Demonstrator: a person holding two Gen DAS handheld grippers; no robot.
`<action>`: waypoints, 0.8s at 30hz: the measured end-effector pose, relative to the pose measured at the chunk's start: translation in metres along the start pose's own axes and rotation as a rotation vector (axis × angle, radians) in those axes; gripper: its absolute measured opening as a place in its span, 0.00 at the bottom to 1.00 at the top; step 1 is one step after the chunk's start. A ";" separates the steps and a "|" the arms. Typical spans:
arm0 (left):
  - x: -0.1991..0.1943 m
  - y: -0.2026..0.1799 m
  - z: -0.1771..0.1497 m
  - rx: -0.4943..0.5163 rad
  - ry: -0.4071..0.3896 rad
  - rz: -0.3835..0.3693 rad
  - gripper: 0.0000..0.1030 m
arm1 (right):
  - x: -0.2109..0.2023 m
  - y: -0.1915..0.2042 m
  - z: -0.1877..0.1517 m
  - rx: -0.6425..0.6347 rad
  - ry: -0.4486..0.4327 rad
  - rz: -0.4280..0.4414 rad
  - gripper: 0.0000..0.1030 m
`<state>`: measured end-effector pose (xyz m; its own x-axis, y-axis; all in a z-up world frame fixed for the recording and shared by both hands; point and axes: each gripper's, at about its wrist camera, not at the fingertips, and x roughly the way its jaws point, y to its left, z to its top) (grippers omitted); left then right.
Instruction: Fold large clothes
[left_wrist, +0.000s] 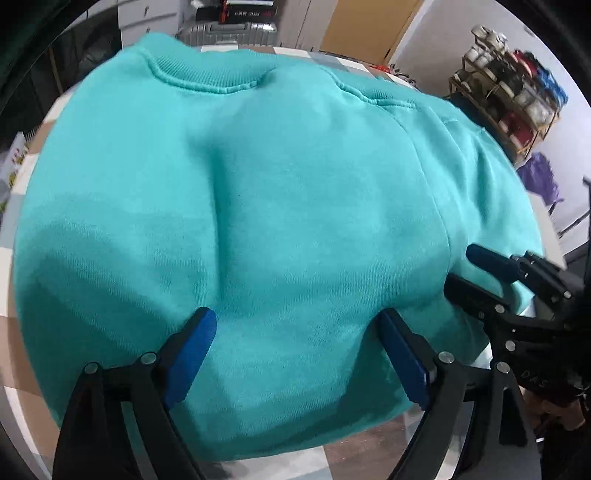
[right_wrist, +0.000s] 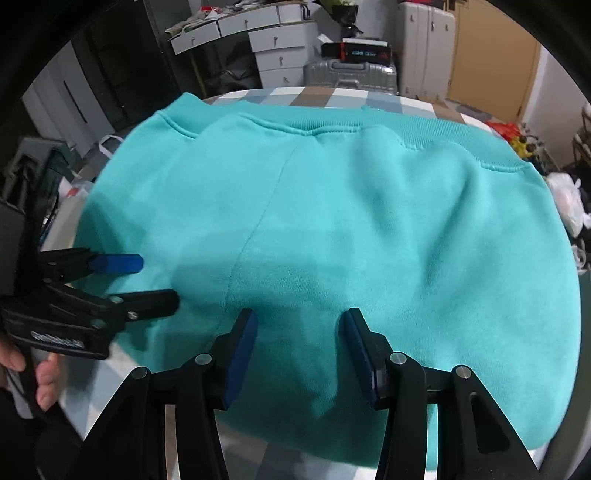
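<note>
Both grippers over sweatshirt (left_wrist: 258, 203) hem

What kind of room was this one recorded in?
Probably a lived-in home room used for storage: a silver suitcase, white drawer units and a shoe rack crowd around the checked-cloth table holding the teal sweatshirt.

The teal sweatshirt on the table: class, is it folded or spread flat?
Folded. The teal sweatshirt lies as a compact block, with two ribbed edges overlapping at its far side and a layer edge running down its top.
</note>
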<state>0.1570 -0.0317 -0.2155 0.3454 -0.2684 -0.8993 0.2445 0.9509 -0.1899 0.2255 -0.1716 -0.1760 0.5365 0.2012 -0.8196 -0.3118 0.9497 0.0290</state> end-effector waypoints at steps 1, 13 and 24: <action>0.000 -0.001 0.001 0.001 -0.005 0.001 0.86 | 0.001 0.001 0.000 -0.001 -0.004 -0.011 0.47; -0.023 0.041 -0.006 -0.007 -0.085 0.076 0.84 | -0.069 -0.089 -0.021 0.140 -0.094 -0.048 0.49; -0.011 0.033 -0.016 0.060 -0.088 0.133 0.84 | -0.020 -0.098 -0.041 0.153 0.027 -0.114 0.46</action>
<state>0.1465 0.0050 -0.2187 0.4557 -0.1556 -0.8764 0.2443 0.9687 -0.0450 0.2130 -0.2781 -0.1864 0.5395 0.0859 -0.8376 -0.1263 0.9918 0.0204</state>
